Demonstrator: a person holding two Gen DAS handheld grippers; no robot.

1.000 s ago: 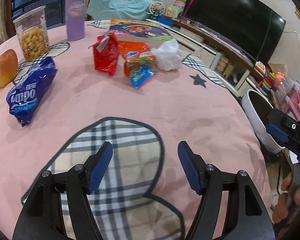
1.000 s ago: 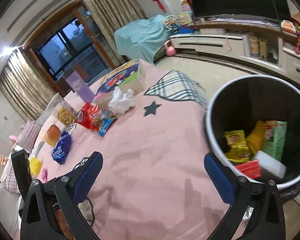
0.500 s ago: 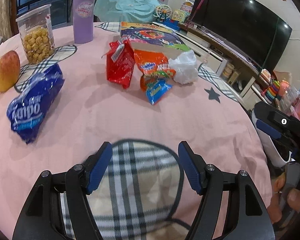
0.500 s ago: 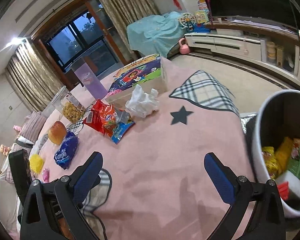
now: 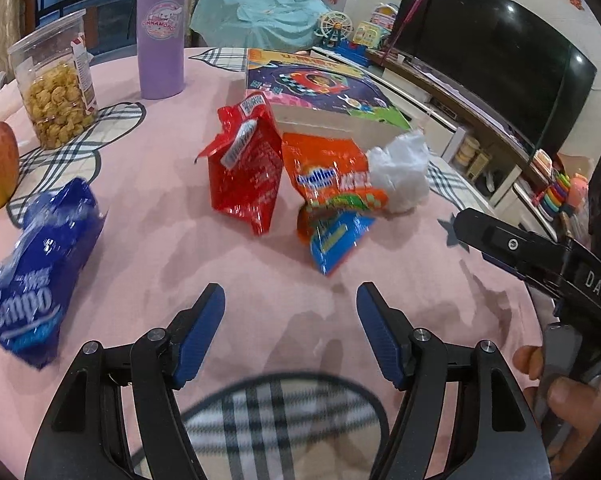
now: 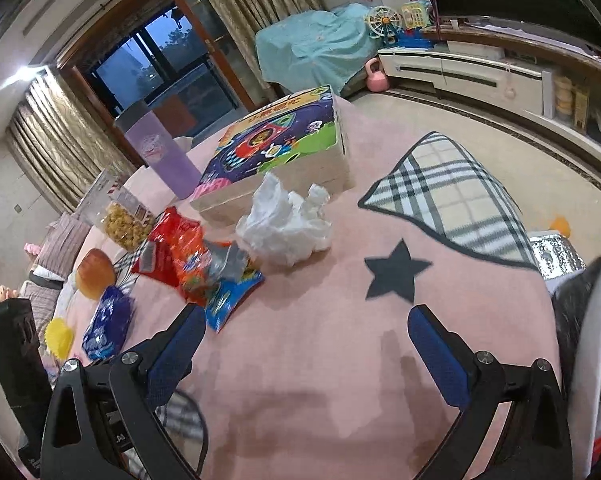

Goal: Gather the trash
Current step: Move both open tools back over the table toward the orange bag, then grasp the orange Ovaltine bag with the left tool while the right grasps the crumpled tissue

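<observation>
Crumpled red (image 5: 246,168), orange (image 5: 332,176), blue wrappers (image 5: 334,240) + white tissue (image 5: 400,172); both grippers' fingers (image 5: 202,332) wide, empty.

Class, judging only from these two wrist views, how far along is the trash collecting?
Done: the bin at the table's edge shows something coloured inside. In hand: nothing; the left gripper and right gripper both hover with jaws open and empty. Left: the red wrapper, orange wrapper, blue wrapper and crumpled white plastic lie on the pink tablecloth.

Black tool (image 5: 290,328) arms, blue ribbed pads, silver screws.
</observation>
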